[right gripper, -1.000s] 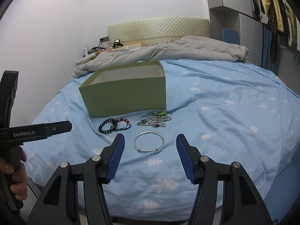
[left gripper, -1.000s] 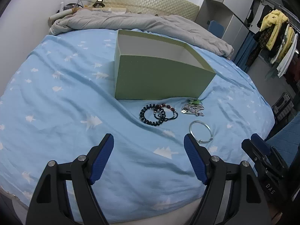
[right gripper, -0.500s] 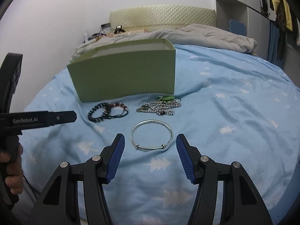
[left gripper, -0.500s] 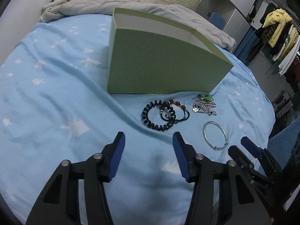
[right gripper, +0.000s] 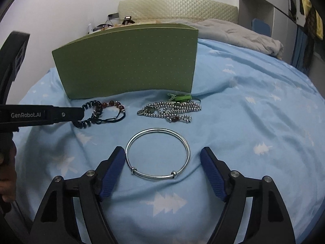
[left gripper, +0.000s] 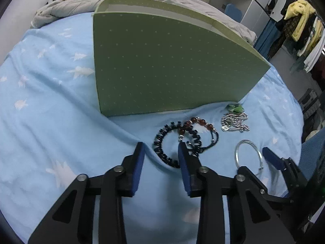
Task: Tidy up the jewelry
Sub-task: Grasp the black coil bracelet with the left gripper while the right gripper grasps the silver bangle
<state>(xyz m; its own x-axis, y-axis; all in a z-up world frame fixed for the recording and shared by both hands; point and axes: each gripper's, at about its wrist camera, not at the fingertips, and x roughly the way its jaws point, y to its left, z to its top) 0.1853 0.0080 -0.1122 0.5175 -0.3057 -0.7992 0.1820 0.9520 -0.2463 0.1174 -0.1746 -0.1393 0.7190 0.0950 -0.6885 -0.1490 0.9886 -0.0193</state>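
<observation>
Both hands are going for a first pick, and the green box (right gripper: 130,61) behind the jewelry looks like the place where the pieces should go. For the left gripper (left gripper: 160,152), I think it is best to take only the near side of the black coil bracelet (left gripper: 162,148), because the red bead bracelet (left gripper: 201,122) lies over it and touches it, so a deep grip may drag both. Its jaws are closing, already rather narrow, with the near arc of the coil between them; the pads do not seem to press it yet.

The right gripper (right gripper: 162,156) stands over the silver bangle (right gripper: 158,153), which lies flat on the blue bedsheet (right gripper: 254,109). A thin ring on soft cloth can slip, so the tips should go low and close across it. Its jaws are opening, quite wide, one finger just beside the ring's left edge. It holds nothing. The silver bead chain (right gripper: 170,110) lies apart, near the box.
</observation>
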